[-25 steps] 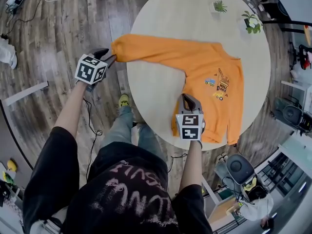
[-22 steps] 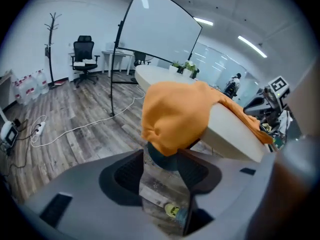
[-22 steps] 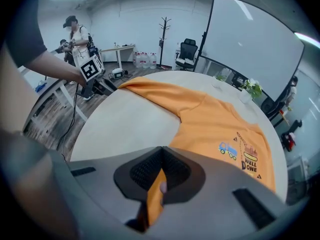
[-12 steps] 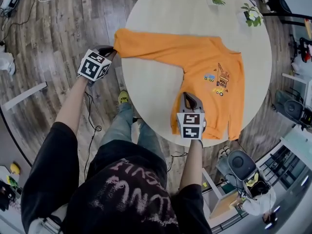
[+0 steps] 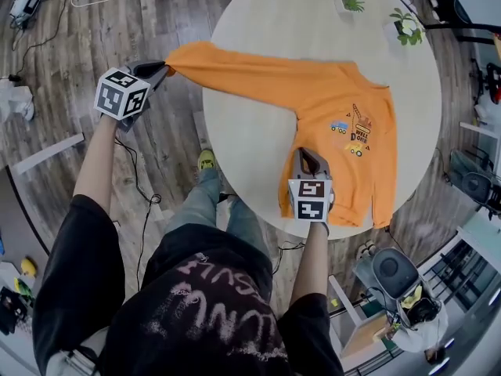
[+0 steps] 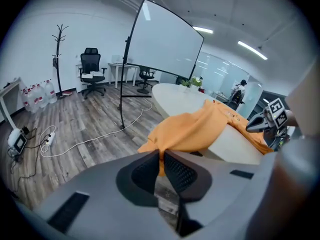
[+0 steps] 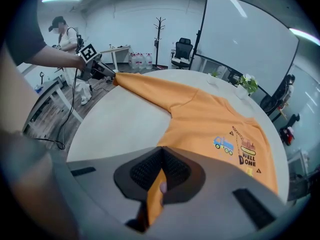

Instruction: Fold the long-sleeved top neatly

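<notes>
Round table (image 5: 258,22); orange top (image 5: 329,108), sleeve (image 5: 227,65) leftward off-edge (in left tool (image 5: 162,67))

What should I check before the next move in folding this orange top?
1. Left gripper on the sleeve end: its jaws have just been closing and now pinch the fabric: ok.
2. Right gripper on the side edge: shut on fabric: ok.
3. Sleeve pulled straight: ok.
4. Orange top with its body flat on the table: ok.
5. Other sleeve's position: cannot tell.
6. Potted plants apart from the fabric: ok.
</notes>
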Demonstrator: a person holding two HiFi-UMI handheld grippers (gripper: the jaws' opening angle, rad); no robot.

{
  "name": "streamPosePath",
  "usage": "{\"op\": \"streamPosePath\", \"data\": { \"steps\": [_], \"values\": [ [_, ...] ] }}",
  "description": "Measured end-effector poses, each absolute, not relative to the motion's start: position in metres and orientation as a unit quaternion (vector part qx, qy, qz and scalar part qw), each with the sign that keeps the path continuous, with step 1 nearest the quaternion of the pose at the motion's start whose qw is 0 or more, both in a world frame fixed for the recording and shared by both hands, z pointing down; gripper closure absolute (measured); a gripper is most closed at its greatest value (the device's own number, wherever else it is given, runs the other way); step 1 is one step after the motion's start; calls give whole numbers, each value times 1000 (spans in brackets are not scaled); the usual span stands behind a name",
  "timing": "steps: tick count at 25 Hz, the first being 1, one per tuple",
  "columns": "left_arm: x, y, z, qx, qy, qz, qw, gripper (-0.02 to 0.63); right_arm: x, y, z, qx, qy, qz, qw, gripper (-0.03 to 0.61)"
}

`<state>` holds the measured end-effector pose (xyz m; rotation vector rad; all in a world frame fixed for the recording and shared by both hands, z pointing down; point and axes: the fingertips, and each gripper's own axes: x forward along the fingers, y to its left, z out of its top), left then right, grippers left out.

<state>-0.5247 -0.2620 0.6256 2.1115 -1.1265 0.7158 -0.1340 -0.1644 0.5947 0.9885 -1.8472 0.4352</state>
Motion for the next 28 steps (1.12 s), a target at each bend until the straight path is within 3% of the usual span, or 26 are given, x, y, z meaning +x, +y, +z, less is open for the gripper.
{"op": "streamPosePath", "data": {
  "steps": [8,12,15,18,23,28],
  "values": [
    [-530,-242,686,756,-437,373,314,549,-125,-155,594,407,-753,175,486,572],
    [-535,-225,680,746,-465,348,325,551,-108,-148,589,414,-750,174,485,572],
    [-537,-223,658,743,-501,303,324,604,-95,-147,583,426,-752,171,473,574],
    [-528,-220,630,743,-528,267,312,604,-78,-147,576,438,-756,164,457,574],
    [-477,-199,581,745,-553,236,289,604,-29,-136,557,447,-772,158,423,574],
    [-375,-171,543,759,-551,245,245,604,59,-118,550,459,-783,159,390,572]
  ]
}}
